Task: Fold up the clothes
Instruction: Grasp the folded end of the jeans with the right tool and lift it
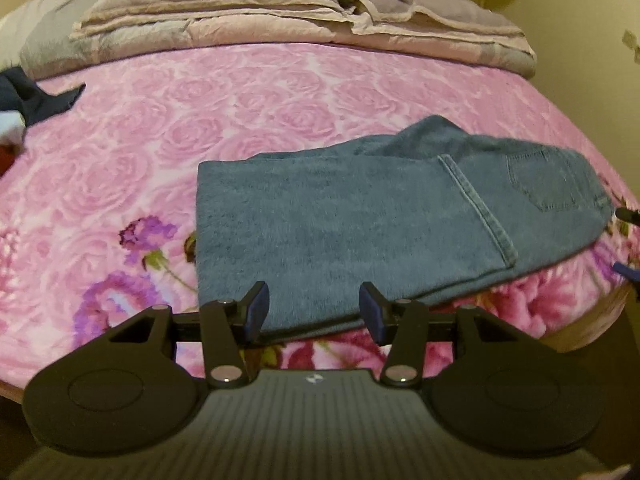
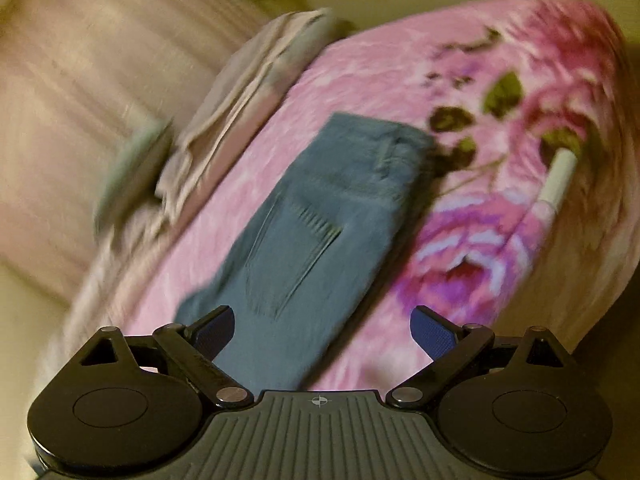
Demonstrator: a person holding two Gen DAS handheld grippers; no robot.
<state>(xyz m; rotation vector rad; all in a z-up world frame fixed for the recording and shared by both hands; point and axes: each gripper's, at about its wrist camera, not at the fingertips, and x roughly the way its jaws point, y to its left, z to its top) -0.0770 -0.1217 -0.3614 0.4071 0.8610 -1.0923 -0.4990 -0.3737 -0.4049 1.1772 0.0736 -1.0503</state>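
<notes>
Both pairs of jaws stand wide and empty: my left gripper [image 1: 314, 312] at the near long edge of the jeans [image 1: 384, 220], my right gripper [image 2: 322, 330] at their waist end. Folded, the jeans lie on the pink bed [image 1: 168, 136], long axis running away from that waist end. Right view is blurred.

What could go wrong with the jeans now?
1. The jeans lie near the bed's edge, so a careless tug might slide them off.
2. Both hand-held grippers, left and right, are open and holding nothing; closing on only the top layer could undo the fold.
3. A white stick-like object lies on the blanket nearby; a wide swing of the cloth might knock it.
</notes>
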